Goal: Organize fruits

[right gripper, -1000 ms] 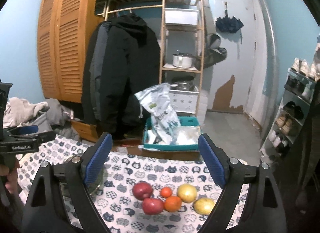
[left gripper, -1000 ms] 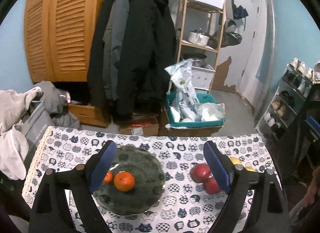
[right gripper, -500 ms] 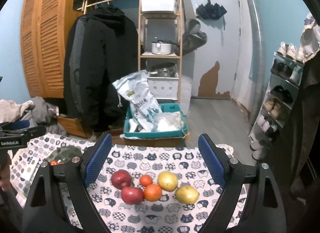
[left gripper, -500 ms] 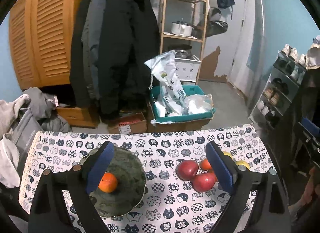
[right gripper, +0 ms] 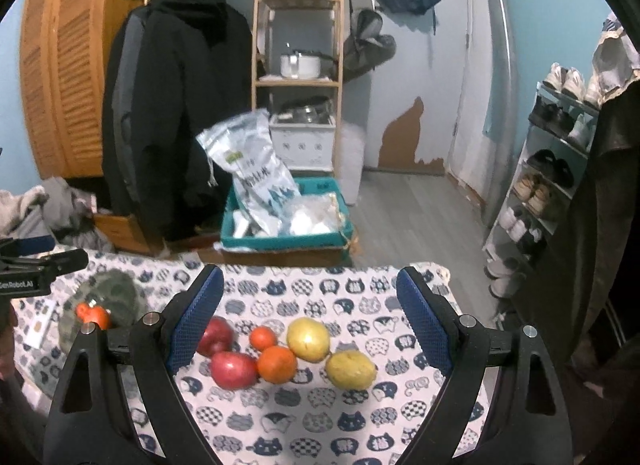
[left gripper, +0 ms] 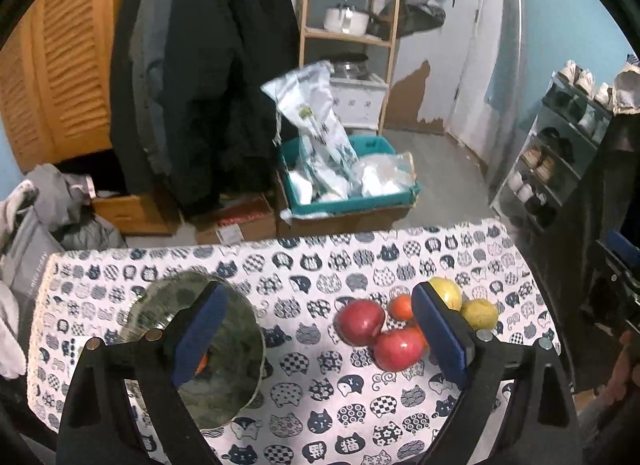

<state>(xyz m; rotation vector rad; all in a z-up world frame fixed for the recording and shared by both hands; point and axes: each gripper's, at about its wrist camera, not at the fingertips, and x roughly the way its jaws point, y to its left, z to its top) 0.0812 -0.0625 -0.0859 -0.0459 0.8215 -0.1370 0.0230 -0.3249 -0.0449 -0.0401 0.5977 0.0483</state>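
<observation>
Both claws released: my left claw [left gripper: 316, 329], my right claw [right gripper: 308, 321]. Risk: round red apples [right gripper: 233, 370] touching small orange mandarins [right gripper: 277, 364] (tight cluster); careless pinch rolls neighbours off cat-print tabletop [right gripper: 304, 417].

White tablecloth [right gripper: 320, 417] with navy cat-head print. Two red apples [right gripper: 233, 370], two oranges [right gripper: 277, 363], two yellow fruits [right gripper: 308, 339]. Dark green mottled plate [left gripper: 236, 345]. Black grippers with blue pads [right gripper: 418, 319]. Teal bin [right gripper: 280, 241], black coat [right gripper: 180, 105], orange-brown louvered doors [right gripper: 68, 77], pale blue walls [right gripper: 560, 25].
</observation>
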